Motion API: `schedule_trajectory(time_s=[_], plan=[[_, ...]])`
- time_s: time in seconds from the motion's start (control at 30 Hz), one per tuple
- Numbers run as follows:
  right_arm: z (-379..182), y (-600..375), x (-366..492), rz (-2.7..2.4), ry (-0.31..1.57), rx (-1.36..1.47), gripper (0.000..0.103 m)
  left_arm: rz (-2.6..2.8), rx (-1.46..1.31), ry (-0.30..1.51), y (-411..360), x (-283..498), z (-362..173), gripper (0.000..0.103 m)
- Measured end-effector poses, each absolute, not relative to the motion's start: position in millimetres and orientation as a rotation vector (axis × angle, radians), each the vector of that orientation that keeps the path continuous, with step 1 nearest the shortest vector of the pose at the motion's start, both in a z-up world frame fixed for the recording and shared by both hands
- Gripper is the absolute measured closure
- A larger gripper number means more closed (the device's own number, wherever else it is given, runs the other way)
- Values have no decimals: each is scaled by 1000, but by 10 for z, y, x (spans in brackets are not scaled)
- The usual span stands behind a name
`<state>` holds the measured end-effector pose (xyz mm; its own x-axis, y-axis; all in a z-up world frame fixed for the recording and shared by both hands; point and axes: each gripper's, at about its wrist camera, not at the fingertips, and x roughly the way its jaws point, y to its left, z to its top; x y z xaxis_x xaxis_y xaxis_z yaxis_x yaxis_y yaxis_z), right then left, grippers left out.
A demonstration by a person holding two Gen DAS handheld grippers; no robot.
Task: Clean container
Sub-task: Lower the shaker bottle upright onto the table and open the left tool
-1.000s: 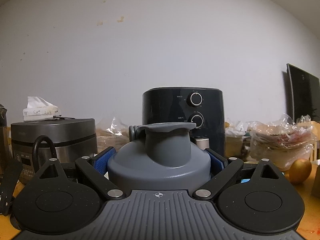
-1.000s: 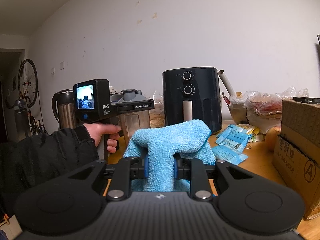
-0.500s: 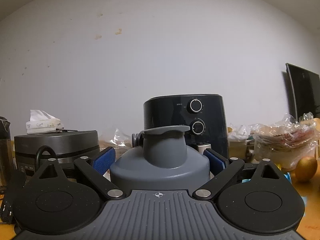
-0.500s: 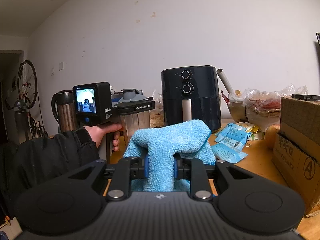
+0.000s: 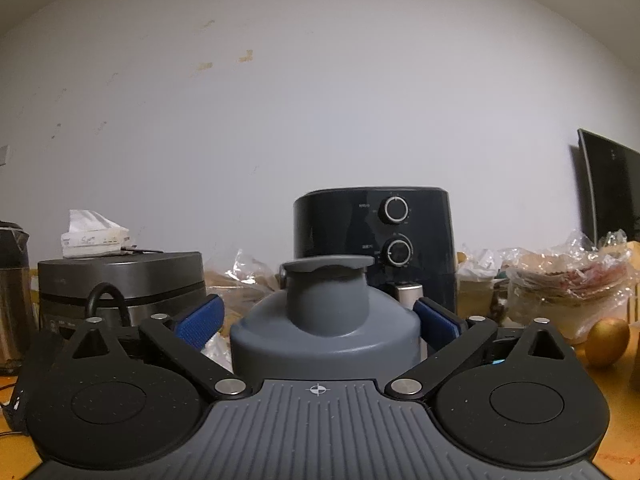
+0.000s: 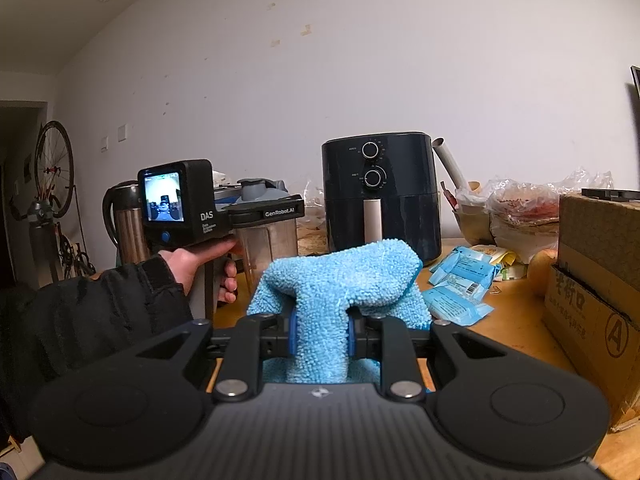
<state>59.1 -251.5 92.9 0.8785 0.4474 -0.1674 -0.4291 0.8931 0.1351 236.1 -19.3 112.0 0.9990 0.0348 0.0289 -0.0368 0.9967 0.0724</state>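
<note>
Centrally, against the white wall (image 6: pixel 400 60), a dark air fryer (image 6: pixel 380 196) stands on the wooden table (image 6: pixel 516 320), with a cardboard box (image 6: pixel 592 292) at the table's right edge and a rice cooker (image 5: pixel 120 284) at the left, a tissue pack (image 5: pixel 94 234) on its lid. A steel kettle (image 6: pixel 124 220) stands behind the person's left hand (image 6: pixel 200 260), whose black sleeve (image 6: pixel 92 312) enters from the left. The container (image 5: pixel 326 336), a clear-bodied jug with a grey lid, sits upright between the blue pads of the left gripper (image 5: pixel 320 320), just in front of the air fryer; the pads lie against the lid's sides, gripping it, and in the right wrist view the body (image 6: pixel 268 244) shows below the gripper. The right gripper (image 6: pixel 322 336) is nearly closed, pinching a fold of the blue cloth (image 6: pixel 340 284), which drapes over its fingers. Blue packets (image 6: pixel 460 284) lie on the table right of the cloth. A yellow fruit (image 5: pixel 606 338) rests near plastic-wrapped food (image 5: pixel 568 284).
</note>
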Motion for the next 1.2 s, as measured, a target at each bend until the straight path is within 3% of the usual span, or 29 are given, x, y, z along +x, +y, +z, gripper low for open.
schedule_trajectory(time_s=[1.2], plan=[[1019,-2526,435,462,163,85,80,31,40,27,-169,1476,1351,0]])
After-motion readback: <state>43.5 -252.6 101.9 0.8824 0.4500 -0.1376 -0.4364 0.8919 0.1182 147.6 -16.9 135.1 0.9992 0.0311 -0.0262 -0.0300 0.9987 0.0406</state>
